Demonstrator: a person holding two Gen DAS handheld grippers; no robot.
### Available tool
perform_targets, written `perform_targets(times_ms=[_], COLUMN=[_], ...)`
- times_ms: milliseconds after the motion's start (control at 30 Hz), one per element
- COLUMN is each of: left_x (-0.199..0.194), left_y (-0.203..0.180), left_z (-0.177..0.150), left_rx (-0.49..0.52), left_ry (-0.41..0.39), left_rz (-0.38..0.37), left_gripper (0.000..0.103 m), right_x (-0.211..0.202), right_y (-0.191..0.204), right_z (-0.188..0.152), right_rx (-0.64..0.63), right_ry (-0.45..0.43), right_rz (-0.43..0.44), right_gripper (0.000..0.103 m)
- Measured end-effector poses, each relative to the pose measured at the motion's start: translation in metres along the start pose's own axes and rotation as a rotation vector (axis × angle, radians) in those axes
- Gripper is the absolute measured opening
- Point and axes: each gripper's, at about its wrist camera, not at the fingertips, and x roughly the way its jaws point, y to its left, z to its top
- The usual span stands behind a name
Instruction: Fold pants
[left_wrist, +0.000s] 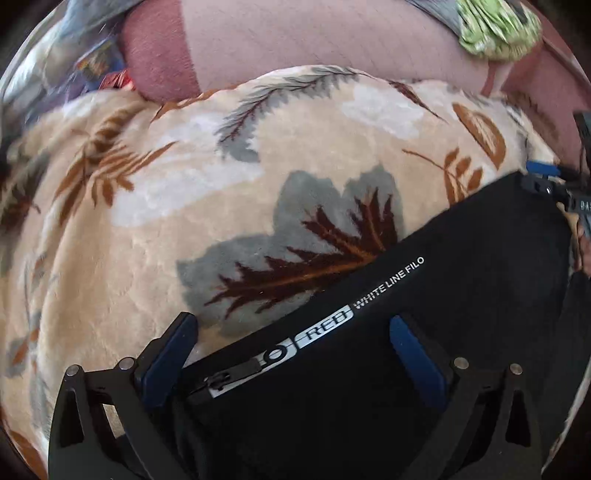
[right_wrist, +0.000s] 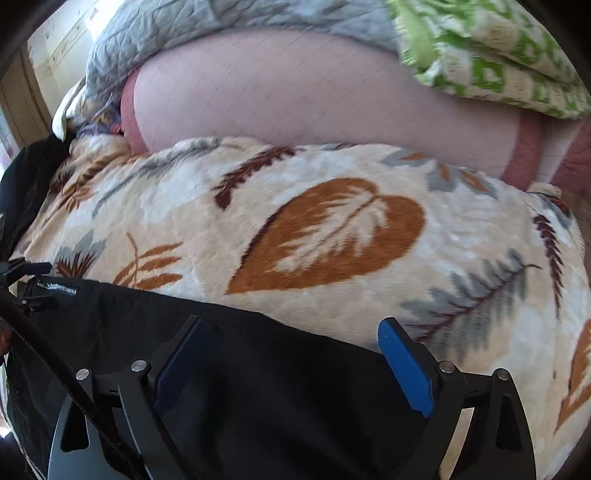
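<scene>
Pants: black pants (left_wrist: 461, 295) fill the lower right of the left wrist view and the lower left of the right wrist view (right_wrist: 184, 332), lying on a leaf-print blanket (left_wrist: 166, 221).
Left gripper: the left gripper (left_wrist: 291, 354) is spread wide, a blue pad on each side of the zip (left_wrist: 225, 376) and the white label (left_wrist: 325, 328); it holds nothing.
Right gripper: the right gripper (right_wrist: 291, 354) is also wide open over the pants' top edge, nothing pinched.
Risk, slip: the cloth looks thin and smooth, so a shallow pinch may take one layer only and the fold would skew.
Risk, snag: a finger could catch the plush blanket along with the pants and drag it.
Risk, uneven lift: if the two grips are not level, the edge may twist.
Count: one pair of pants, two grippers, one blanket, one pink cushion (right_wrist: 295, 92), one green-print cloth (right_wrist: 498, 55).
</scene>
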Motion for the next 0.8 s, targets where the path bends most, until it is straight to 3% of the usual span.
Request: perform_targets(times_ms=[33, 67, 100, 133, 167, 200, 233, 300, 533, 800], left_x=[-0.001, -0.004, -0.008, -0.013, -0.021, -0.026, -0.031, -0.045, -0.111, -0.186], left_y=[-0.001, -0.002, -0.004, -0.006, -0.009, -0.013, -0.017, -0.027, -0.039, -0.078], left_z=[0.001, 0.000, -0.001, -0.002, -0.004, -0.006, -0.008, -0.014, -0.044, -0.117], left_rx=[-0.003, 0.003, 0.016, 0.028, 0.036, 0.042, 0.051, 0.055, -0.003, -0.043], left_ry=[0.004, -0.004, -0.015, -0.028, -0.035, -0.045, -0.056, -0.086, -0.213, -0.348], left_rz=[-0.009, -0.017, -0.029, -0.036, -0.061, -0.052, -0.038, -0.015, -0.005, 0.029], left_gripper=[0.099, 0.086, 0.062, 0.049, 0.029, 0.022, 0.021, 0.016, 0.015, 0.015], right_x=[0.009, 0.014, 0.021, 0.025, 0.022, 0.017, 0.014, 0.005, -0.060, -0.140], right_y=[0.006, 0.010, 0.015, 0.021, 0.027, 0.031, 0.033, 0.040, 0.052, 0.067], right_z=[0.000, 0.000, -0.001, -0.004, -0.004, -0.005, -0.005, -0.008, -0.027, -0.078], right_rx=[-0.009, -0.018, -0.032, -0.055, -0.069, -0.071, -0.050, -0.047, -0.035, -0.010], right_ry=[0.017, 0.033, 0.051, 0.062, 0.045, 0.038, 0.047, 0.041, -0.056, -0.125], right_rz=[-0.009, -0.018, -0.025, -0.033, -0.035, 0.012, 0.057, 0.041, 0.026, 0.083], right_gripper=[0.097, 0.096, 0.084, 0.075, 0.063, 0.017, 0.007, 0.007, 0.006, 0.006])
